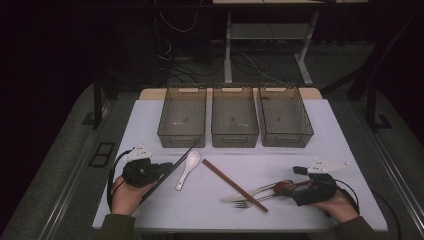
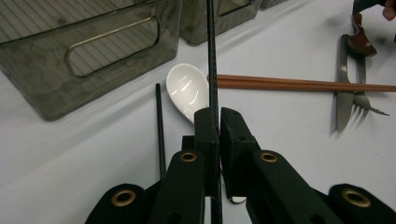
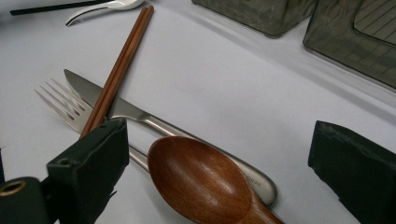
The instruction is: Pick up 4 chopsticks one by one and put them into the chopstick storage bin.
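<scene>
Left claw [image 2: 218, 122]: jaws closed tight on one black chopstick [image 2: 211, 56], which runs straight up the centre of the left gripper view toward the top edge. In the high view this claw [image 1: 159, 170] sits at lower left of the frame, and the held chopstick [image 1: 181, 159] slants up and right toward the left bin [image 1: 183, 117]. A second black chopstick [image 2: 160, 126] lies on the bench just left of the jaws. A white spoon [image 2: 187, 88] lies just beyond the jaw tips.

Right claw [image 3: 219, 172]: jaws wide apart, gripping nothing, with the bowl of a wooden spoon [image 3: 198, 182] lying between them on the bench. In the high view this claw [image 1: 290, 189] sits at lower right of the frame.

Just beyond the wooden spoon, a knife [image 3: 140, 114] and a fork [image 3: 63, 102] lie side by side. A pair of brown chopsticks [image 3: 123, 56] crosses over both.

The white bench [image 1: 325, 135] carries three grey bins in a row at upper centre: left, middle [image 1: 234, 117] and right [image 1: 285, 117].
</scene>
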Action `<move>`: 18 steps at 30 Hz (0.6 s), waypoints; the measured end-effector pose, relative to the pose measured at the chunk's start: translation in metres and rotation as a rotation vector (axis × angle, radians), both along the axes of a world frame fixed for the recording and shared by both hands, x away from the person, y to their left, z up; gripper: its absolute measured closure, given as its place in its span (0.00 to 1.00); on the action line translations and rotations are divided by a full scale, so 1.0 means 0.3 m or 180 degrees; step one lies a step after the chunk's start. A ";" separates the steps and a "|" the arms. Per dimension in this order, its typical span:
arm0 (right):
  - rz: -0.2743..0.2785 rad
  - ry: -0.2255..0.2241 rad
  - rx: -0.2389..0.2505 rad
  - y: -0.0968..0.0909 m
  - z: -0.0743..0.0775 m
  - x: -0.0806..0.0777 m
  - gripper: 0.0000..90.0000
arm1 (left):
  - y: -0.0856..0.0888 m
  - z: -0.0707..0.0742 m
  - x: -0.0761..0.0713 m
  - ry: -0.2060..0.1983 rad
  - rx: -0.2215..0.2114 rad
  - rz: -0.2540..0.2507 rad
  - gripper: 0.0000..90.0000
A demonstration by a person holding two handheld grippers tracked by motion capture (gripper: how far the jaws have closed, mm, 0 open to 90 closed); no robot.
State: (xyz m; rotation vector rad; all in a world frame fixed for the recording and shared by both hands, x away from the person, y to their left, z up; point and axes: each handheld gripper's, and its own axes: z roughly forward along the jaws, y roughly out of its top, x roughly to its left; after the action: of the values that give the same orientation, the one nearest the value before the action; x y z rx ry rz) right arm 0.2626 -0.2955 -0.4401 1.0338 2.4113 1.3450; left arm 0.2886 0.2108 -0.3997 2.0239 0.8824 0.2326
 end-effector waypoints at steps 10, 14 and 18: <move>-0.0022 0.0011 0.0014 -0.004 0.002 -0.001 0.06 | -0.040 0.045 0.055 -0.0055 -0.0067 0.0039 0.95; -0.0029 0.0008 0.0015 -0.005 0.002 0.000 0.06 | -0.058 0.056 0.081 -0.0061 -0.0055 0.0062 0.95; -0.0032 0.0009 0.0015 -0.005 0.002 0.000 0.06 | -0.072 0.066 0.103 -0.0074 -0.0070 0.0081 0.95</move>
State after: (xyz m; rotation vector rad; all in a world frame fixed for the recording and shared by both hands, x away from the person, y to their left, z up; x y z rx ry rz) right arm 0.2627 -0.2971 -0.4396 1.0483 2.4029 1.3477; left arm 0.3196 0.1893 -0.3800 1.9867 0.8929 0.2591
